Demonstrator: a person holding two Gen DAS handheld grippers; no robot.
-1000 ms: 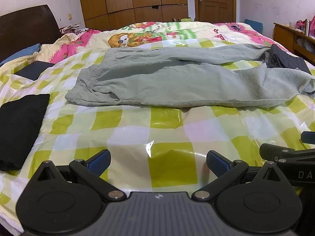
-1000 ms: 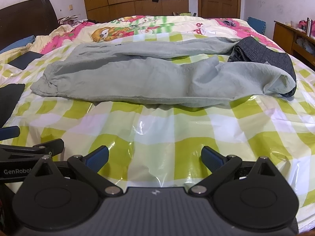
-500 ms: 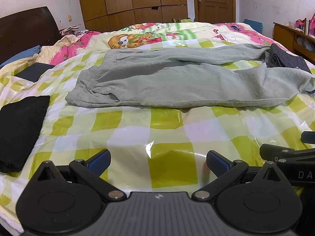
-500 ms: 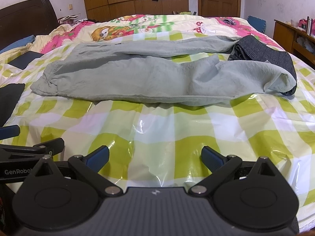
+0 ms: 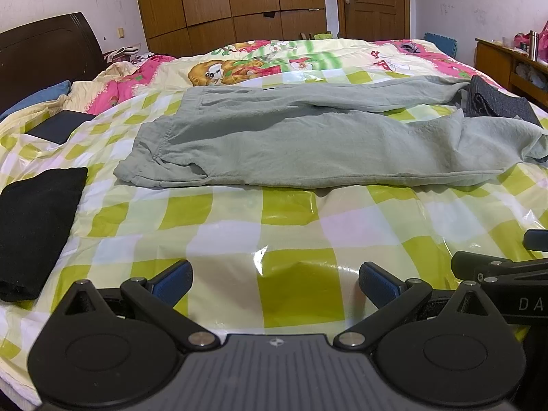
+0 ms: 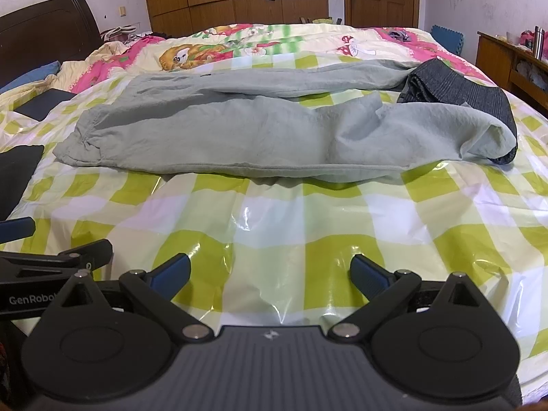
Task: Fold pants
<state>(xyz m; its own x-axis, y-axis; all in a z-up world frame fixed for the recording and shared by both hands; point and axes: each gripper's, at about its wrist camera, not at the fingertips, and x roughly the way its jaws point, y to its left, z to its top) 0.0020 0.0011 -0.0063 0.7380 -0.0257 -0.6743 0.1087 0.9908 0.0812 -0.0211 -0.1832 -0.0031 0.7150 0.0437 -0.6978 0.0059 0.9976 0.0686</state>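
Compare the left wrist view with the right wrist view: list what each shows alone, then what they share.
Left wrist only: the whole folded black cloth and the right gripper's tip at the frame's right edge. Right wrist only: the full dark grey garment under the pants' leg end, and the left gripper's tip at the left edge. Both: the green pants spread flat on the checkered sheet, each view's own gripper open and empty.

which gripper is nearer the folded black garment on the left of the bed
Left. The left gripper hangs open just right of the folded black garment, while the right gripper sits further right, with the garment only at its view's left edge.
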